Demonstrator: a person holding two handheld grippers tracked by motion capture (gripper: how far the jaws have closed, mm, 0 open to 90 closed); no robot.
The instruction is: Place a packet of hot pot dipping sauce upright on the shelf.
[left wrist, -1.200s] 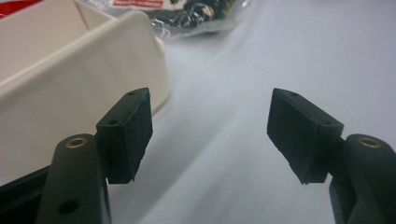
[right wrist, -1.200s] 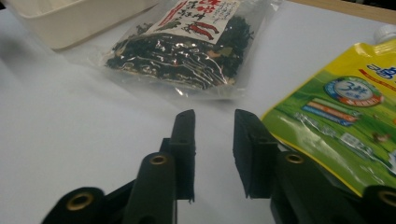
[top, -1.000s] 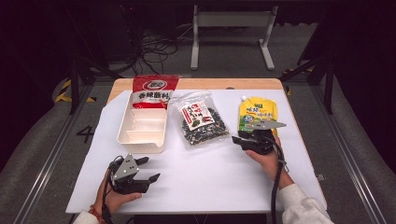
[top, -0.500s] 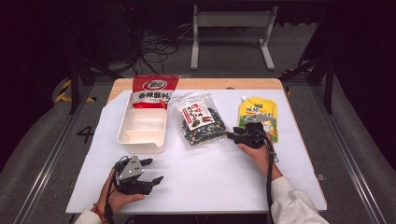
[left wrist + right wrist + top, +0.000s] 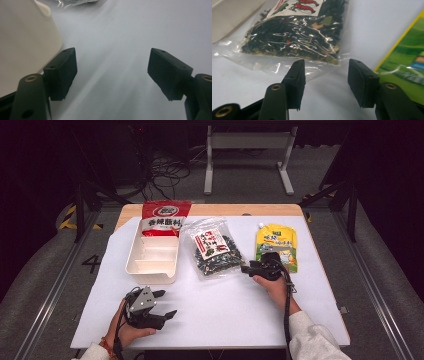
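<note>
R gripper (image 5: 250, 268): fingers (image 5: 297, 80) released, approx half open, nothing between them, low over the desk (image 5: 240, 310). Tips sit just beside the near corner of the clear seaweed bag (image 5: 214, 254); in the right gripper view the bag's sealed edge (image 5: 317, 72) lies right ahead of the gap, contact can't tell. Yellow-green pouch (image 5: 276, 245) close on R side, tight there.
L gripper (image 5: 162, 304): fingers (image 5: 62, 72) wide open, empty, over bare desk, white tray (image 5: 150, 270) wall just beside L finger. Red packet (image 5: 164, 217) at tray's far end. Front-centre desk free for moves.
</note>
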